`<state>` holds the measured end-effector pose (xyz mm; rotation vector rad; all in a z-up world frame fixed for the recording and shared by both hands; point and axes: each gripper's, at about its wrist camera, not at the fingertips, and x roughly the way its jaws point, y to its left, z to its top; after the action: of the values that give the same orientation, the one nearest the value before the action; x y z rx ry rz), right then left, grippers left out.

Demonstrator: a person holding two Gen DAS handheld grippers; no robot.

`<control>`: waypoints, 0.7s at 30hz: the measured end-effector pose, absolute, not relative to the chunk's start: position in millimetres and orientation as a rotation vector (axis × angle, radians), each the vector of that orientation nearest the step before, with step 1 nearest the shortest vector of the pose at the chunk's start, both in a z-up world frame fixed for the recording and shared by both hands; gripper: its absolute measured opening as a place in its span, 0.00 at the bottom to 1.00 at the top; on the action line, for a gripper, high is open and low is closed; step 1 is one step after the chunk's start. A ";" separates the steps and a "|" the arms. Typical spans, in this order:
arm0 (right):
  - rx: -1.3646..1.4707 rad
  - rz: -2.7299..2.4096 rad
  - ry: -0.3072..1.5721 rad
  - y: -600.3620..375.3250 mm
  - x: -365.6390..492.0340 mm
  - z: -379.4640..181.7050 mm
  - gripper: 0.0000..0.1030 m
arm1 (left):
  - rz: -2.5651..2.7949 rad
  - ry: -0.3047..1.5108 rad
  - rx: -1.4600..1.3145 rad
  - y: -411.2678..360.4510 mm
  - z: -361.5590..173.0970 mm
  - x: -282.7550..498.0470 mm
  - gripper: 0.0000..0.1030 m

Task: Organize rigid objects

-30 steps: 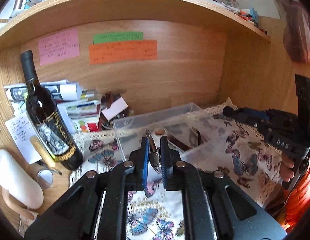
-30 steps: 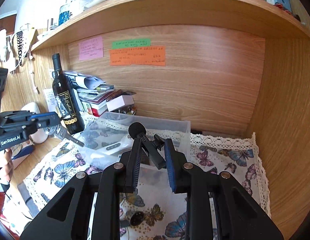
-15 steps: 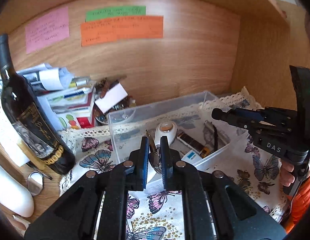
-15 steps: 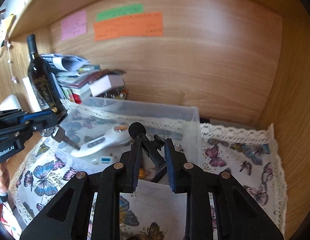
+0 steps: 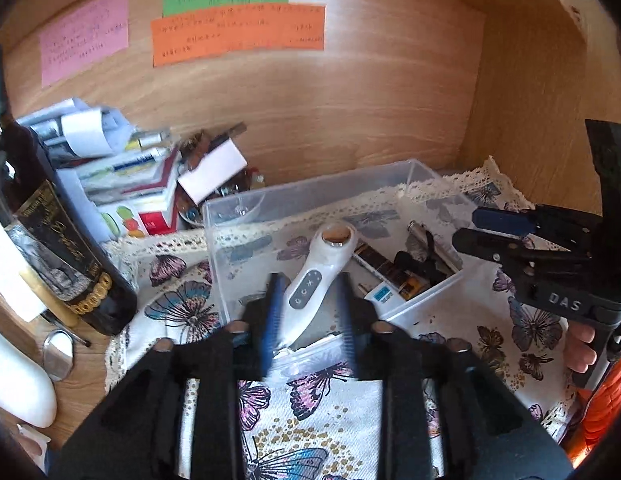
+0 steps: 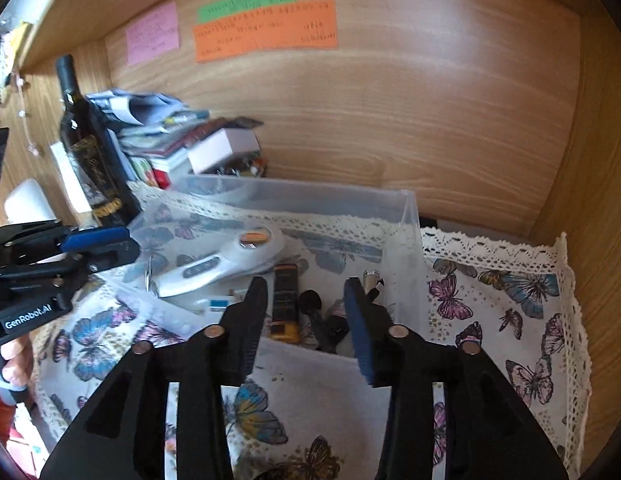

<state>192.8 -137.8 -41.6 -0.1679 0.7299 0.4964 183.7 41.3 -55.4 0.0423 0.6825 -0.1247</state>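
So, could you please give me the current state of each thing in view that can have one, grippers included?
Left gripper: open, empty, over the bin's near edge.
Right gripper: open, empty, above the bin.
Clear plastic bin: no lid on, holding several items.
White handheld device: lying flat in the bin.
Wine bottle: upright, neck capped.
Black clip tool: lying in the bin.
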 end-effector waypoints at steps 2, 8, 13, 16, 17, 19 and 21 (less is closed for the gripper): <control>-0.175 0.498 0.708 -140.0 182.4 -36.2 0.40 | -0.117 0.653 0.053 39.6 -48.7 175.4 0.52; -0.196 0.490 0.710 -149.3 154.7 -37.3 0.48 | -0.134 0.619 0.054 35.0 -38.8 153.4 0.78; -0.196 0.465 0.781 -154.7 142.7 -60.3 0.48 | -0.127 0.632 0.056 33.1 -44.2 139.4 0.88; -0.186 0.477 0.838 -155.5 137.1 -77.4 0.48 | -0.110 0.643 0.081 28.8 -51.4 132.5 0.90; -0.189 0.483 0.855 -154.5 136.3 -82.4 0.48 | -0.108 0.650 0.092 27.2 -54.5 130.5 0.90; -0.200 0.497 0.886 -152.7 133.3 -91.9 0.48 | -0.111 0.667 0.106 24.3 -60.6 127.0 0.91; -0.213 0.500 0.919 -150.9 132.2 -101.4 0.45 | -0.121 0.688 0.112 22.4 -67.3 124.4 0.91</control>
<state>132.2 -150.9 -101.5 -0.2132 0.9189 0.4996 124.4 22.4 -67.3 0.1116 0.6883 -0.1209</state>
